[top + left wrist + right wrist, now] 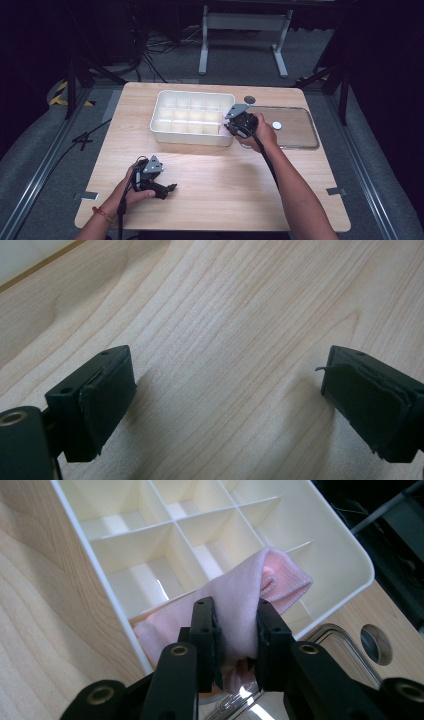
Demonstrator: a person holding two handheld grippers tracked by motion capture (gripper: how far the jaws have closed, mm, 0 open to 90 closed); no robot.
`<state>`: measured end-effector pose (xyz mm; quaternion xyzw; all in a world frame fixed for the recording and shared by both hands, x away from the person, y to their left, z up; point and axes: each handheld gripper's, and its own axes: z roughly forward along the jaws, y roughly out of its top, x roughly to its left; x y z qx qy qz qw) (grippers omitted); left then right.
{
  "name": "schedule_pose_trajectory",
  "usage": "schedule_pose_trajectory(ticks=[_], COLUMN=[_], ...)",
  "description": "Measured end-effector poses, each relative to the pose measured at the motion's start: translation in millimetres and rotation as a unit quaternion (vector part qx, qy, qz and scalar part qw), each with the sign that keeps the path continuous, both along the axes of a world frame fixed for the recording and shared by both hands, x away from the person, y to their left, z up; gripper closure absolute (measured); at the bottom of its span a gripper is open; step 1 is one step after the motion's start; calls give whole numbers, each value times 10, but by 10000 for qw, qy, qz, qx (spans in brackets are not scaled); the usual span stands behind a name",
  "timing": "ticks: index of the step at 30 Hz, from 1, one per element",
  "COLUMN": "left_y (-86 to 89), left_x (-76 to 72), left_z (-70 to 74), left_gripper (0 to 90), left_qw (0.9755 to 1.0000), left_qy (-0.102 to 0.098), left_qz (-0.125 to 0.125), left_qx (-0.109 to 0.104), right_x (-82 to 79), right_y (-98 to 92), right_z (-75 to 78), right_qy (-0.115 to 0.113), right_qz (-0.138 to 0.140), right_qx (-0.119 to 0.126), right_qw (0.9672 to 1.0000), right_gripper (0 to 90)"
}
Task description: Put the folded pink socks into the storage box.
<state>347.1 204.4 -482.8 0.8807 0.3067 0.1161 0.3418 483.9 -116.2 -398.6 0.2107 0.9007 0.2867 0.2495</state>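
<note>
A white divided box (192, 119) stands at the back middle of the wooden table. My right gripper (231, 127) hovers at the box's right end, shut on a folded pink cloth (240, 592) that hangs over the compartments (150, 545) near the box's corner. In the high view the cloth (222, 123) is a small pale patch beside the jaws. My left gripper (170, 189) rests low over the table's front left, open, with bare wood (225, 365) between its pads (107, 400).
A clear plastic tray (292, 127) lies right of the box with a small white disc (276, 125) on it. A round hole (249, 99) is in the table behind the tray. A metal stand (245, 30) is on the floor beyond.
</note>
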Motion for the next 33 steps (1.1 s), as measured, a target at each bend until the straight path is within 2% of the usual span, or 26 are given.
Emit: schedule_pose_trajectory(ticks=[1,7,13,24,27,33], left_y=[0,-1,-2,1,0,0], left_x=[0,-2,-8,-5,-6,-6], left_z=[1,1,-2,0,-2,0], left_gripper=[74,74,74,74,73,73], left_qw=[10000,10000,10000,10000,10000,10000], left_qy=[6,12,13,0,12,13], left_qz=[-1,10,14,2,6,4], left_qx=[3,-9,-34,-10,-23,-17], right_x=[1,38,115,161,161,219], right_y=[8,31,55,111,132,153], right_z=[-3,-44,-95,-107,-109,-109], right_qy=[-20,186,491,648,682,909], right_qz=[16,107,192,333,390,354], right_qx=[-48,-174,-267,-470,-594,-658], right_qw=[10000,9996,9983,9962,9951,9931], right_gripper=[746,754,763,775,779,786])
